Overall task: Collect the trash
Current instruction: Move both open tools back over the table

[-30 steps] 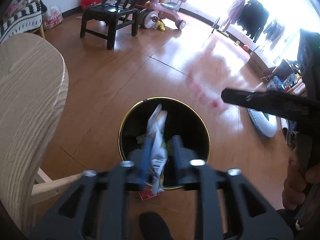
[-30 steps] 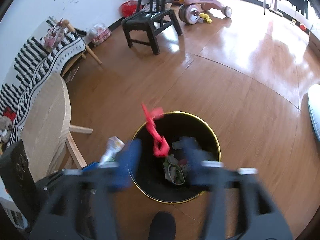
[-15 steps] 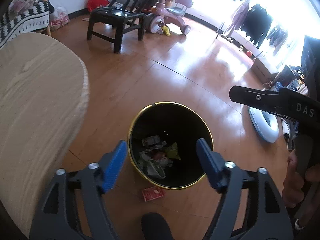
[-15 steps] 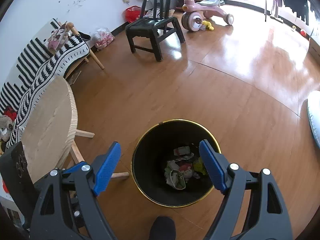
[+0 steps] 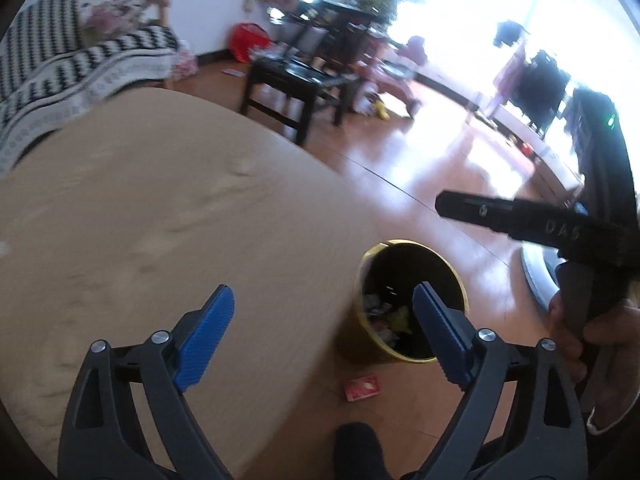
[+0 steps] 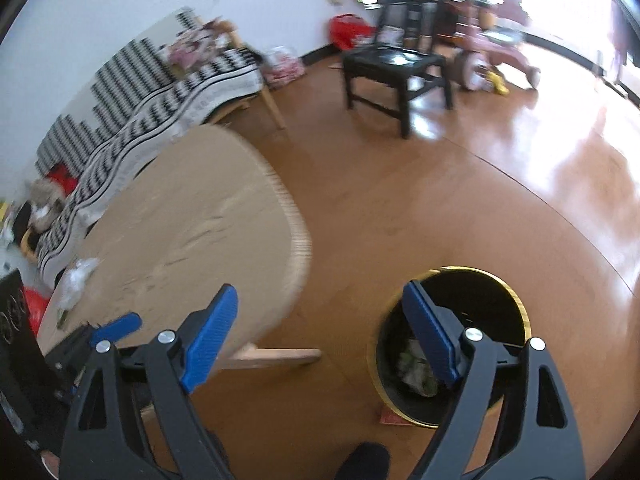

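A black bin with a gold rim [image 5: 412, 300] stands on the wood floor beside the round wooden table [image 5: 160, 216]; it also shows in the right wrist view [image 6: 472, 280]. Crumpled wrappers [image 5: 384, 314] lie inside it. A small red packet [image 5: 362, 387] lies on the floor by the bin's base. My left gripper [image 5: 320, 332] is open and empty, over the table's edge. My right gripper [image 6: 320, 336] is open and empty, above the floor between the table [image 6: 192, 220] and the bin. A crumpled clear wrapper [image 6: 76, 280] lies on the table's left part.
A black chair [image 6: 396, 68] and a pink tricycle [image 6: 500, 52] stand at the back. A striped sofa [image 6: 132, 92] runs along the left wall. A red bag [image 6: 348, 30] sits by the wall. The other gripper [image 5: 540, 228] reaches in from the right.
Both grippers opened and dropped their trash, a blue-white wrapper and a red one, into the bin. Both then swung left, away from above the bin and towards the table.
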The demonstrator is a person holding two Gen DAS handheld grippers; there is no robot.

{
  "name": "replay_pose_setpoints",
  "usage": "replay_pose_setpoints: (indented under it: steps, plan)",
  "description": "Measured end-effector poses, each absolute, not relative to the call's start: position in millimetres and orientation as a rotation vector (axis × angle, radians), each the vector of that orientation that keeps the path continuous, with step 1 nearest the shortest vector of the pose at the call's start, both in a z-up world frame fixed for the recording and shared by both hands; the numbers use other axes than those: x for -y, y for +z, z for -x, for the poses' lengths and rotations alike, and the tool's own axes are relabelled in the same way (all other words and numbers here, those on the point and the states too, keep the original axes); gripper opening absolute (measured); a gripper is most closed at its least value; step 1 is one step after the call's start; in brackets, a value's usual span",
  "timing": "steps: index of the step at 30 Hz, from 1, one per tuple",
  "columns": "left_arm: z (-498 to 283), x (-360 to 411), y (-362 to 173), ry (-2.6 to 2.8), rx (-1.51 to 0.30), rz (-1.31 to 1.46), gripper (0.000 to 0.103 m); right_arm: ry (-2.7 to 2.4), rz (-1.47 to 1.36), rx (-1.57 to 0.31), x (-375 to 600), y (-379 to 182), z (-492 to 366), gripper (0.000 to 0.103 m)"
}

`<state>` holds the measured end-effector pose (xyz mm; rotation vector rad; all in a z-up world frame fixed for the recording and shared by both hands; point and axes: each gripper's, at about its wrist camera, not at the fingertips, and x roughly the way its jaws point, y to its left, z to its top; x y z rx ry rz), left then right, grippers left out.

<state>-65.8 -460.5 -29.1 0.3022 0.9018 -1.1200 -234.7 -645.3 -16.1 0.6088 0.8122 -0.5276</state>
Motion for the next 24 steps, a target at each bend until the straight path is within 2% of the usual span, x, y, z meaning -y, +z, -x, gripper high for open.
replay_pose_setpoints:
  steps: [12, 24]
  plan:
    - [-43, 270, 7, -0.794, -0.817, -0.228, 0.094, -0.258, -0.474, -0.840, 523, 10, 89, 0.086]
    - [-125, 98, -3, -0.520, -0.833, -0.213, 0.095, 0.018, -0.281, -0.874, 371, 4, -36, 0.087]
